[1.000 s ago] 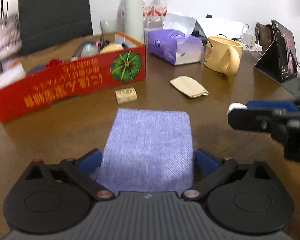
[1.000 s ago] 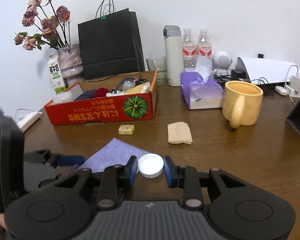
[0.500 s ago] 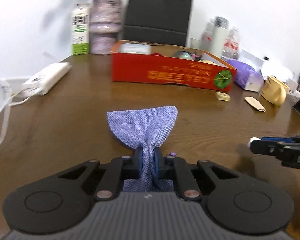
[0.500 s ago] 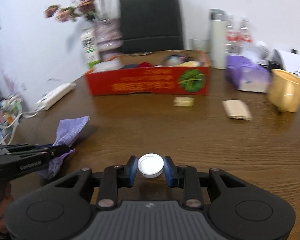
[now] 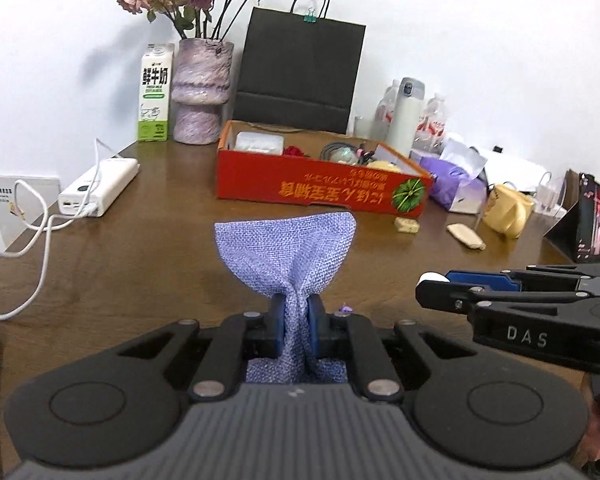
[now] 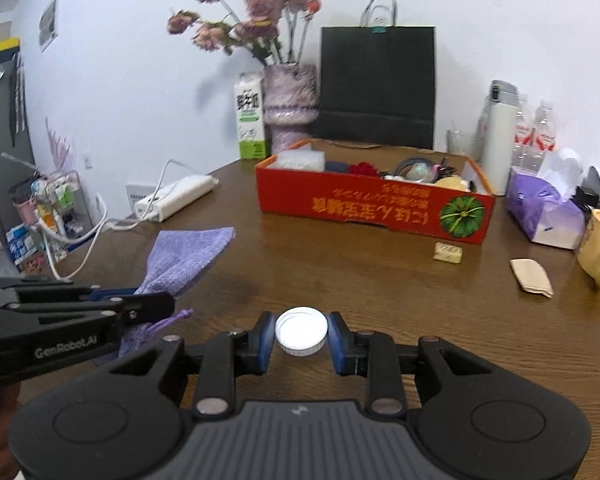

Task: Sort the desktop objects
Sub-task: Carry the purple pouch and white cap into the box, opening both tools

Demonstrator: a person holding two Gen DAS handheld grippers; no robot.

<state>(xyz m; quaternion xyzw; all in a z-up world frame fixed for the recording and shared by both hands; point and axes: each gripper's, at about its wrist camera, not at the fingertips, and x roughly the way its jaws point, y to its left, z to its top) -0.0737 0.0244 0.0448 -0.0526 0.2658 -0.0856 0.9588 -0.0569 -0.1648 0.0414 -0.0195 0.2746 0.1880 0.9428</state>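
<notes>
holding both items clear of tabletop (image 5: 148, 240), likely for carry to red box (image 5: 320, 188). left gripper (image 5: 295, 330) jaws pinched tight on gathered neck of purple pouch (image 5: 288, 244), body fanning forward. right gripper (image 6: 301, 338) jaws closed on white cap (image 6: 301, 336), cap centred between pads.

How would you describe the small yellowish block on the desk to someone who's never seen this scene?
Find the long red cardboard box with a green pumpkin printed at one end. Just in front of that pumpkin, on the bare wood, lies a small pale-yellow block. It is chunkier than the flat beige folded cloth nearby.
</notes>
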